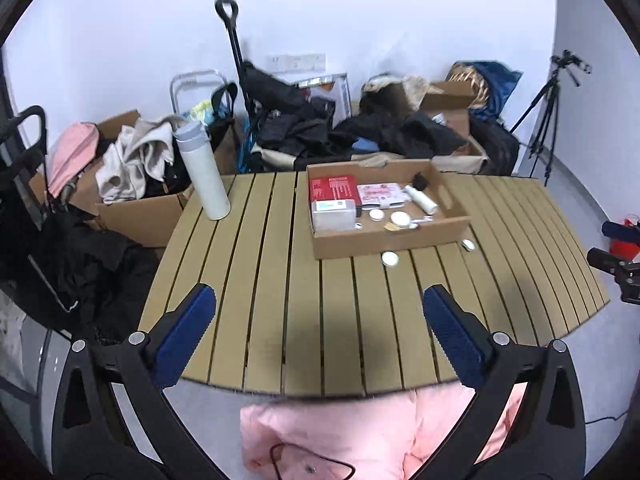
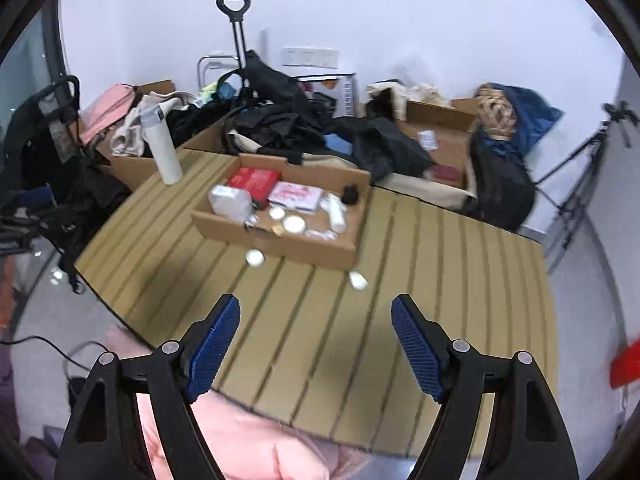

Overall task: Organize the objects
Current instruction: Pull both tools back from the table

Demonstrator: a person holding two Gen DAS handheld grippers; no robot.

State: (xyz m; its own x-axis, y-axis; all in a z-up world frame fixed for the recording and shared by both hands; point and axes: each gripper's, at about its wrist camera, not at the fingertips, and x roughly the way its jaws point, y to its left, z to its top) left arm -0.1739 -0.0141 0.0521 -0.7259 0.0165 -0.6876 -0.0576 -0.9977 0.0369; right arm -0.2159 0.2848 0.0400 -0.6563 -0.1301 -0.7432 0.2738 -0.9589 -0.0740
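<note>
A shallow cardboard box (image 1: 394, 236) (image 2: 280, 242) sits on the slatted tan table (image 1: 280, 280) (image 2: 320, 340). Inside lie a red box (image 1: 333, 187) (image 2: 256, 180), a clear plastic case (image 1: 334, 214) (image 2: 230, 200), a pink packet (image 1: 380, 194) (image 2: 295, 197), a white tube (image 1: 420, 200) (image 2: 336, 207) and small round tins (image 1: 400, 218) (image 2: 293, 223). Two white items lie loose on the table in front of the box: a round tin (image 1: 389, 258) (image 2: 255, 257) and a small case (image 1: 469, 245) (image 2: 358, 280). My left gripper (image 1: 320, 312) and right gripper (image 2: 316, 320) hang open and empty above the near table edge.
A tall white bottle (image 1: 202, 172) (image 2: 162, 148) stands at the table's far left corner. Cardboard boxes with clothes and bags (image 1: 132, 168) (image 2: 280, 120) crowd the floor behind. A tripod (image 1: 548, 116) (image 2: 580, 168) stands at the right. A pink jacket (image 1: 360, 432) (image 2: 248, 440) lies below the near edge.
</note>
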